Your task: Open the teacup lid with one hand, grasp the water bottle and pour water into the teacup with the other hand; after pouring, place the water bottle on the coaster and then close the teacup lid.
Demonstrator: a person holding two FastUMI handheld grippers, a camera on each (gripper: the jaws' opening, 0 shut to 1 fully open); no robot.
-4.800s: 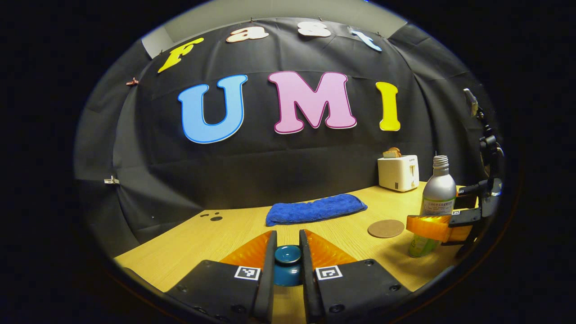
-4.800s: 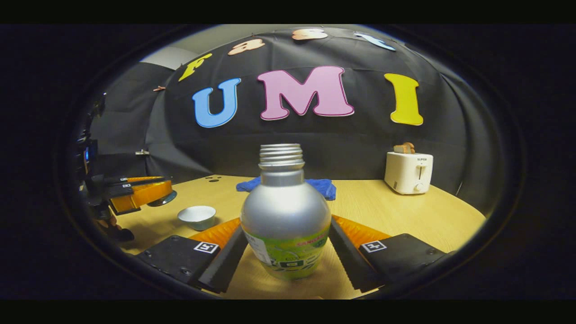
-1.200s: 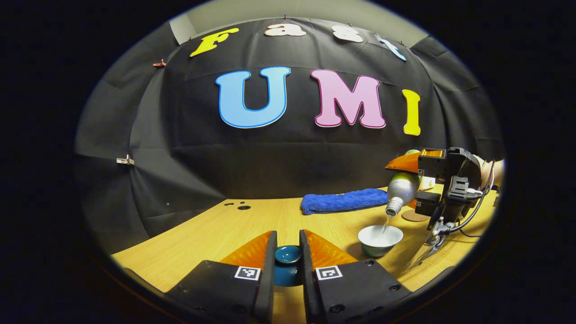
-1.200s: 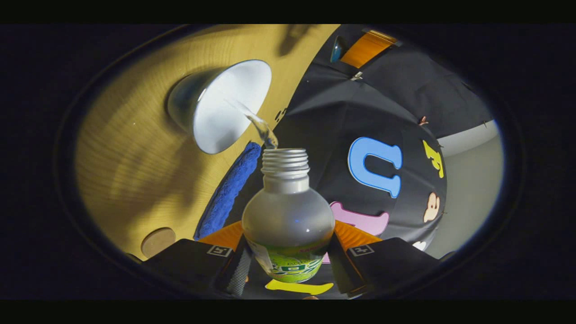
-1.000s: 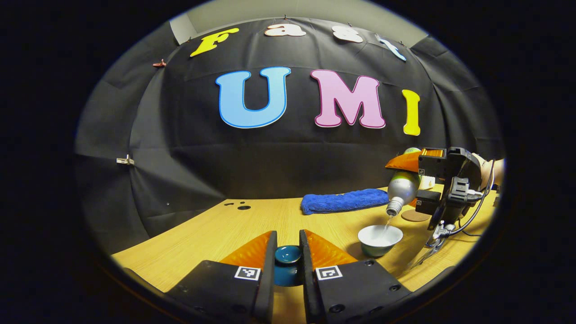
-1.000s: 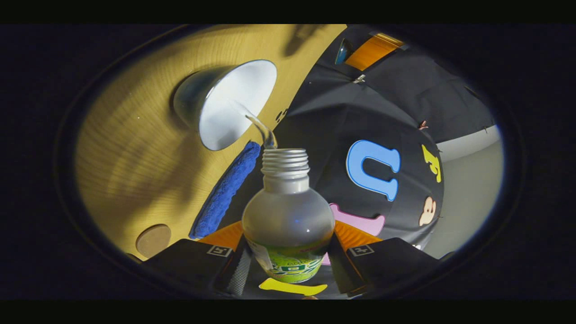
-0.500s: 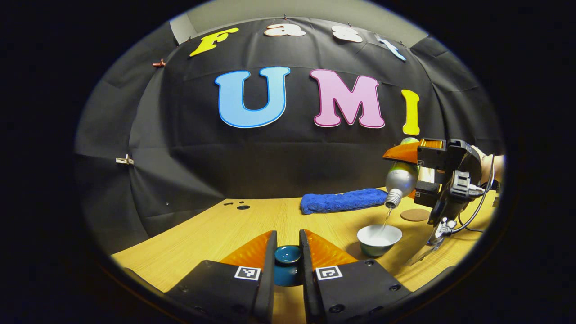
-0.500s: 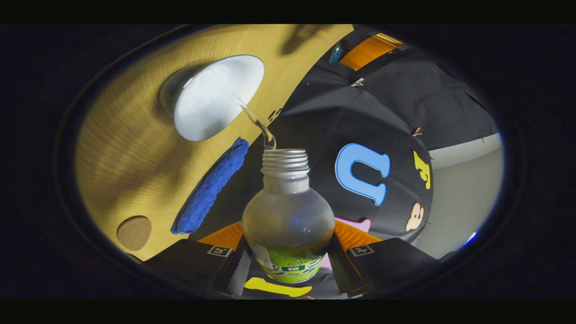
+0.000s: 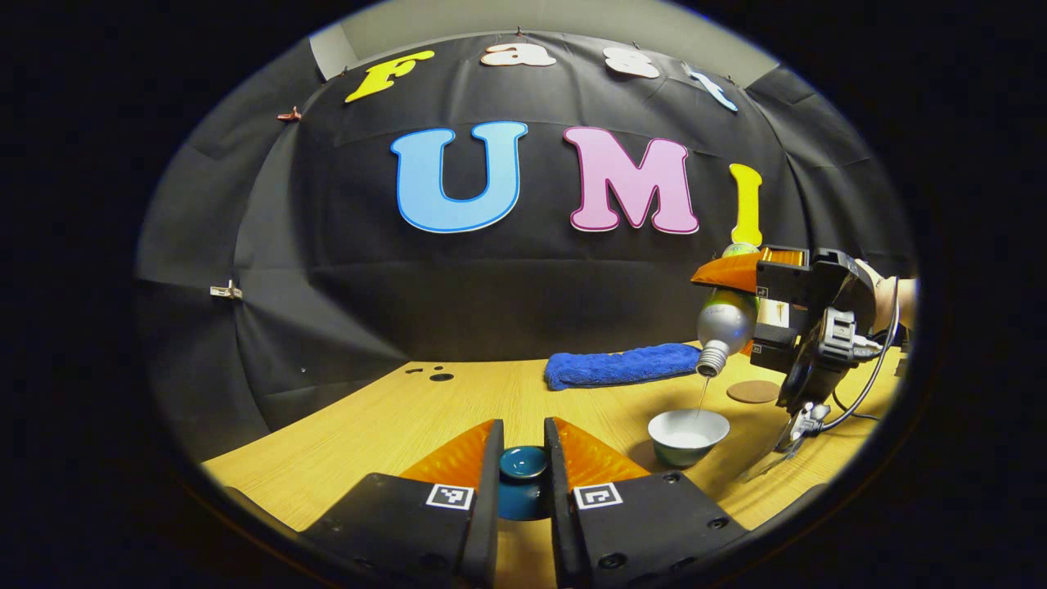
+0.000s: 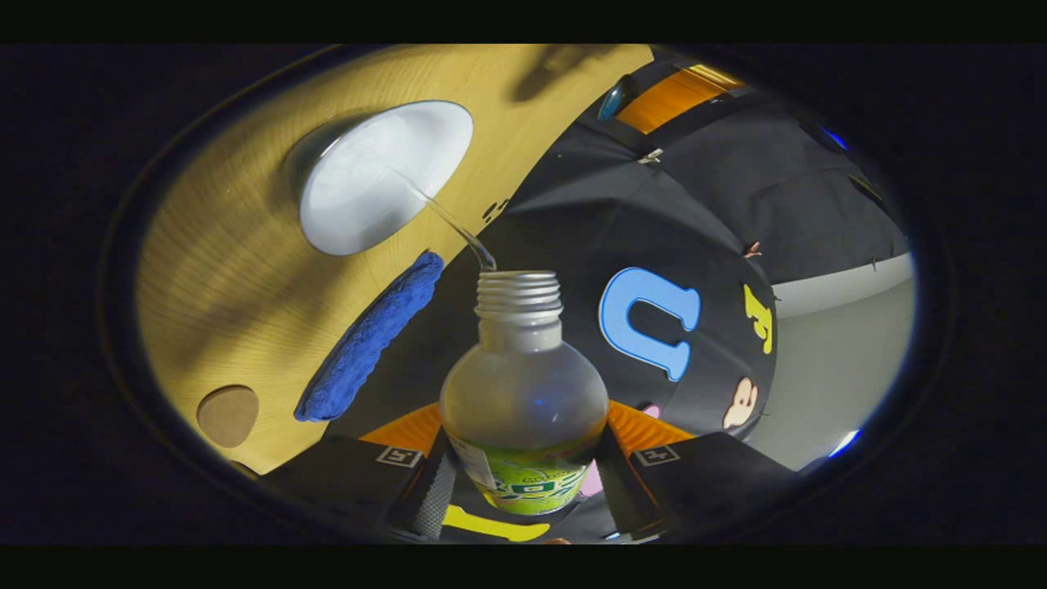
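Right claw (image 10: 523, 483) pinches the water bottle (image 10: 523, 401); left claw (image 9: 523, 483) pinches the teacup lid (image 9: 523, 466).

The right claw's two fingers press on opposite sides of the bottle body; the bottle is tilted neck-down above the teacup (image 9: 689, 431), and a thin stream of water (image 10: 446, 219) runs from its mouth into the cup. The left claw's fingers are clamped on the lid knob, held above the bench (image 9: 393, 425), apart from the cup. The teacup stands uncovered on the bench. Beyond it lie the coaster (image 9: 753, 391) and a blue towel (image 9: 622, 366).
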